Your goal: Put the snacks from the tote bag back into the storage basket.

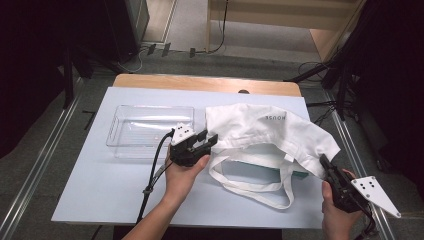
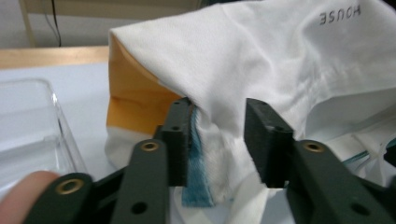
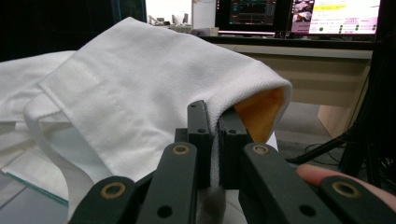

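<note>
A white tote bag (image 1: 270, 127) printed "HOUSE" lies crumpled right of the table's centre over a flat teal box (image 1: 255, 167). Its handles (image 1: 250, 186) loop toward the front edge. My left gripper (image 1: 209, 139) is at the bag's left edge. In the left gripper view (image 2: 217, 112) its jaws stand apart, open, with white cloth (image 2: 261, 70) and a teal edge (image 2: 196, 158) between them. An orange lining (image 2: 130, 93) shows inside the bag. My right gripper (image 1: 324, 161) is shut on the bag's right rim, and in its own view (image 3: 215, 114) the cloth (image 3: 140, 79) is pinched between the pads.
A clear plastic tray (image 1: 150, 131) stands just left of the left gripper, also close by in the left gripper view (image 2: 28, 121). The pale table top (image 1: 100, 175) has a wooden strip (image 1: 200, 82) along its far edge. Monitors (image 3: 299, 16) stand beyond the table.
</note>
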The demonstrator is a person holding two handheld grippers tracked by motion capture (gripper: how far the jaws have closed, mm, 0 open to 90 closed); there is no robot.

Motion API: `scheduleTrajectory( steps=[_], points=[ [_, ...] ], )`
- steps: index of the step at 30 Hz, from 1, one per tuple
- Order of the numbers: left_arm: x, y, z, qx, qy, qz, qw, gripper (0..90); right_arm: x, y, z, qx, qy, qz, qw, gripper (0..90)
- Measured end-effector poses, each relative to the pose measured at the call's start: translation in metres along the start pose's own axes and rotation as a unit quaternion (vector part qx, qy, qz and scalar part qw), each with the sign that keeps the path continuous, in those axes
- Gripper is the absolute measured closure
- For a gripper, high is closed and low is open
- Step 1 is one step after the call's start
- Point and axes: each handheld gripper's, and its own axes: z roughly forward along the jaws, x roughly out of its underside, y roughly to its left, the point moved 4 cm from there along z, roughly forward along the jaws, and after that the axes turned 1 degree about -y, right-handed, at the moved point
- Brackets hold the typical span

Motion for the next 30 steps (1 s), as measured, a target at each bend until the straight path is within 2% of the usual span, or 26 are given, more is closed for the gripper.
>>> scheduleTrajectory(
  steps=[4,6,7,8,10,12,13,14,15,17,20,21,23,26,27,30],
  points=[
    [0.021,-0.009,-0.01,0.01,-0.005,0.015,0.9998,40.9,0.001,0.001,0.002,0.007,0.0,0.005,1.0,87.0],
    [0.036,-0.012,-0.014,-0.015,-0.003,0.036,0.9992,38.6,0.001,0.0,0.002,0.01,-0.001,0.004,0.9999,86.6],
    [0.044,-0.012,-0.014,-0.024,0.005,0.038,0.999,38.4,0.002,-0.001,0.002,0.01,-0.002,0.004,0.9999,86.5],
    [0.057,-0.011,-0.011,-0.029,0.023,0.029,0.9989,35.7,0.002,-0.001,0.002,0.01,-0.001,0.008,0.9999,86.3],
    [0.071,-0.012,-0.006,-0.03,0.043,0.025,0.9983,34.4,0.002,-0.001,0.002,0.012,-0.002,0.009,0.9999,86.1],
    [0.081,-0.016,-0.001,-0.026,0.062,0.031,0.9972,35.4,0.002,0.0,0.002,0.013,-0.003,0.007,0.9999,85.9],
    [0.084,-0.018,-0.001,-0.03,0.064,0.042,0.9966,38.7,0.002,0.0,0.002,0.014,-0.003,0.008,0.9999,85.8],
    [0.086,-0.022,-0.002,-0.029,0.061,0.054,0.9962,52.1,0.003,0.0,0.002,0.015,-0.004,0.007,0.9999,85.6],
    [0.085,-0.024,-0.004,-0.024,0.059,0.056,0.9964,64.3,0.003,0.0,0.002,0.016,-0.004,0.008,0.9998,85.5],
    [0.082,-0.029,-0.007,0.0,0.054,0.057,0.9969,76.8,0.004,0.0,0.002,0.017,-0.004,0.009,0.9998,85.4],
    [0.078,-0.037,-0.008,0.029,0.056,0.065,0.9959,80.2,0.005,0.0,0.002,0.019,-0.005,0.009,0.9998,85.5],
    [0.076,-0.041,-0.008,0.046,0.056,0.071,0.9948,81.5,0.005,0.001,0.003,0.02,-0.004,0.009,0.9998,85.6],
    [0.075,-0.048,-0.007,0.052,0.052,0.08,0.994,82.3,0.006,0.003,0.004,0.02,-0.002,0.01,0.9997,85.5],
    [0.075,-0.054,-0.002,0.063,0.054,0.075,0.9937,83.0,0.008,0.004,0.006,0.018,0.012,0.008,0.9997,82.1],
    [0.074,-0.055,0.0,0.068,0.054,0.07,0.9937,84.0,0.009,0.003,0.006,0.019,0.018,0.009,0.9996,78.4],
    [0.067,-0.056,0.004,0.069,0.048,0.069,0.9941,85.8,0.009,0.002,0.002,0.026,0.035,0.021,0.9988,54.8]
  ],
)
